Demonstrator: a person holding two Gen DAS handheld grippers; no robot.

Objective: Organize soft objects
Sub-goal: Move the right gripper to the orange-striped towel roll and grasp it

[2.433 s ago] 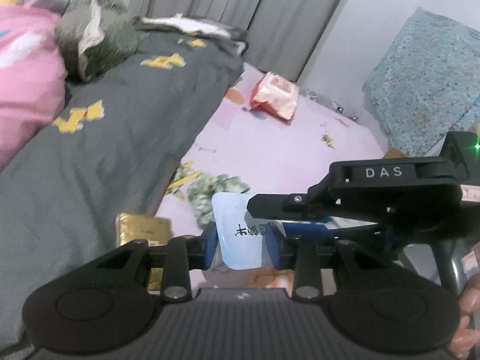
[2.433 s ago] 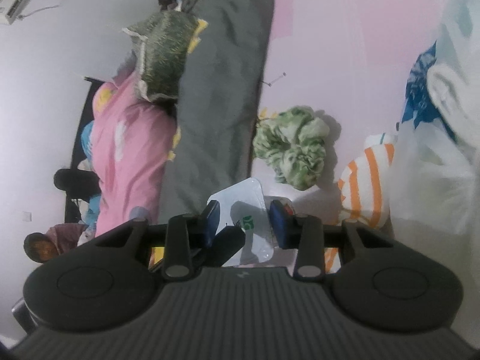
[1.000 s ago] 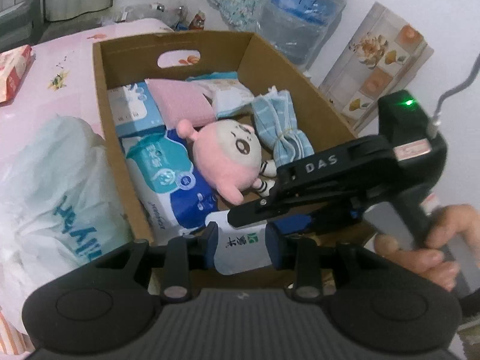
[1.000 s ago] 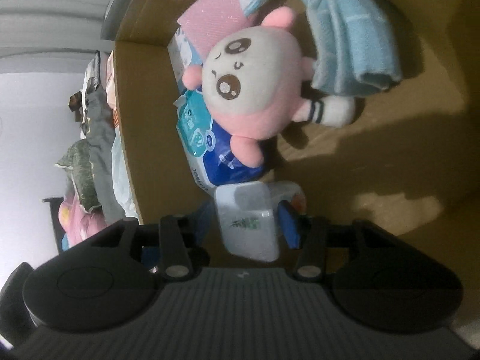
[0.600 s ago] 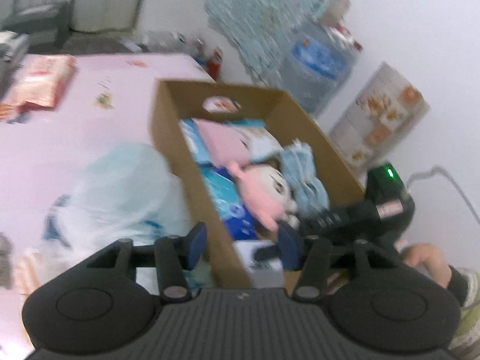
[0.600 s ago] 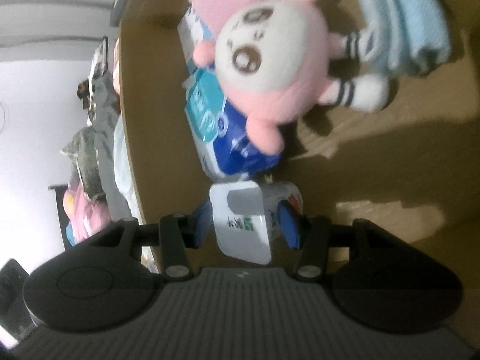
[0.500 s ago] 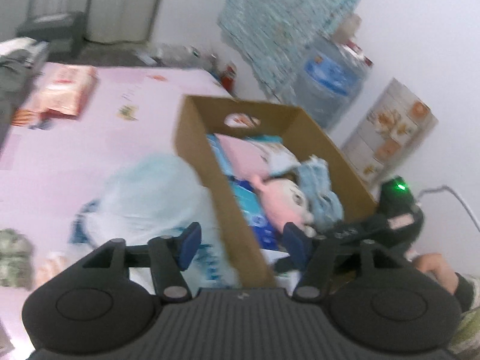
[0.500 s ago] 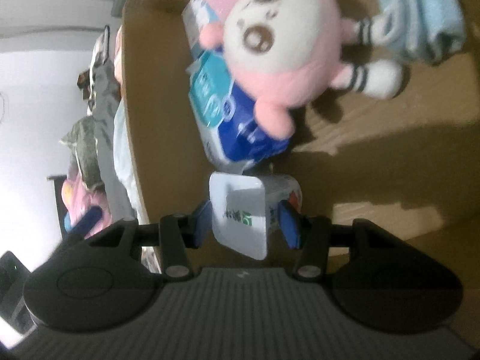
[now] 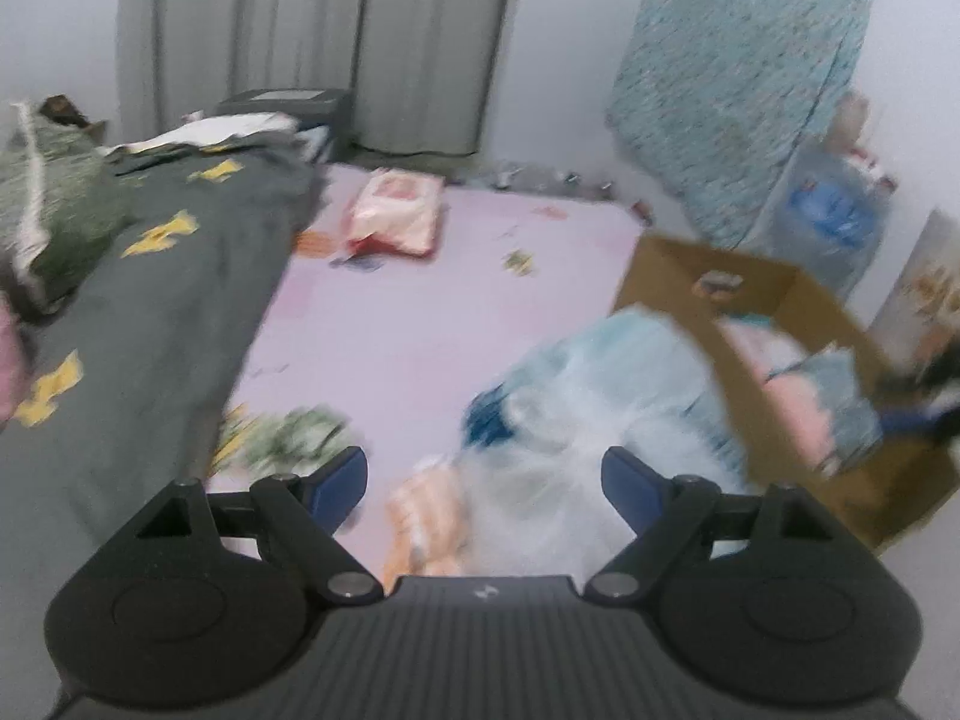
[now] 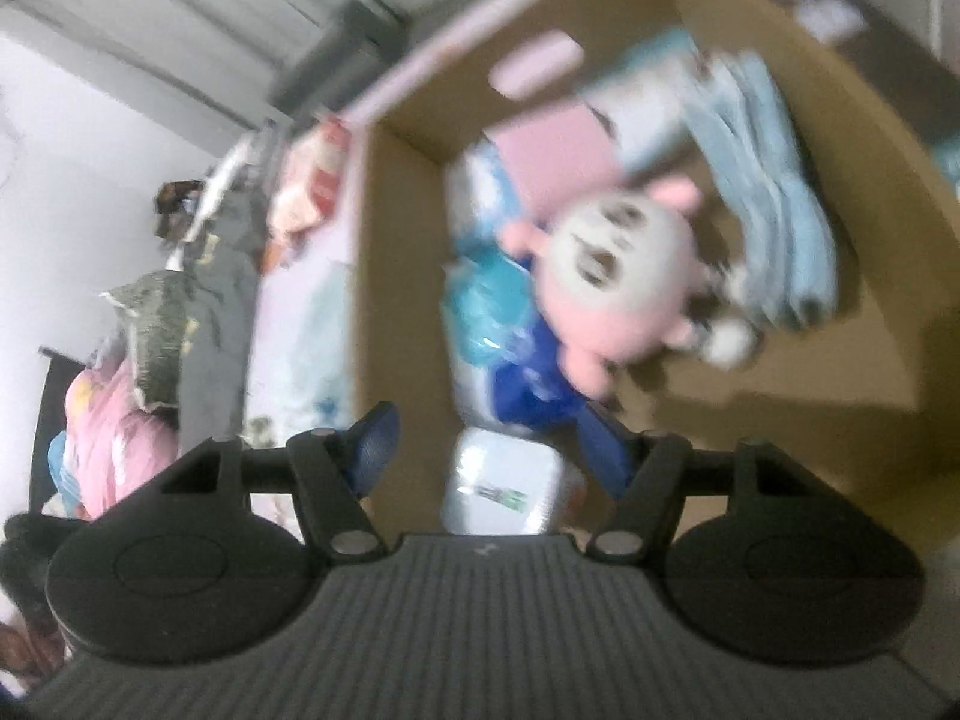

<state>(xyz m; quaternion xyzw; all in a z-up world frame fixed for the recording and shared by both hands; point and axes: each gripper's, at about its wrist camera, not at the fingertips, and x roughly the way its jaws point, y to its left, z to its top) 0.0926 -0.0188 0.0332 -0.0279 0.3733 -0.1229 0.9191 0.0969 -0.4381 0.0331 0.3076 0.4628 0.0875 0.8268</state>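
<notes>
Tissue pack [image 10: 501, 489] lies in the near corner of the cardboard box [image 10: 396, 276], between the spread jaws of the right hand-held gripper [image 10: 492, 441], which have just been opening and no longer press it. Beyond it sits a pink plush doll [image 10: 624, 276]. Left hand-held gripper [image 9: 486, 477], jaws just opened wide and empty, hangs over a plastic bag [image 9: 576, 420] left of the box.

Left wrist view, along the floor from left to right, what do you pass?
Grey quilt → green crumpled cloth → clear plastic bag → cardboard box.
</notes>
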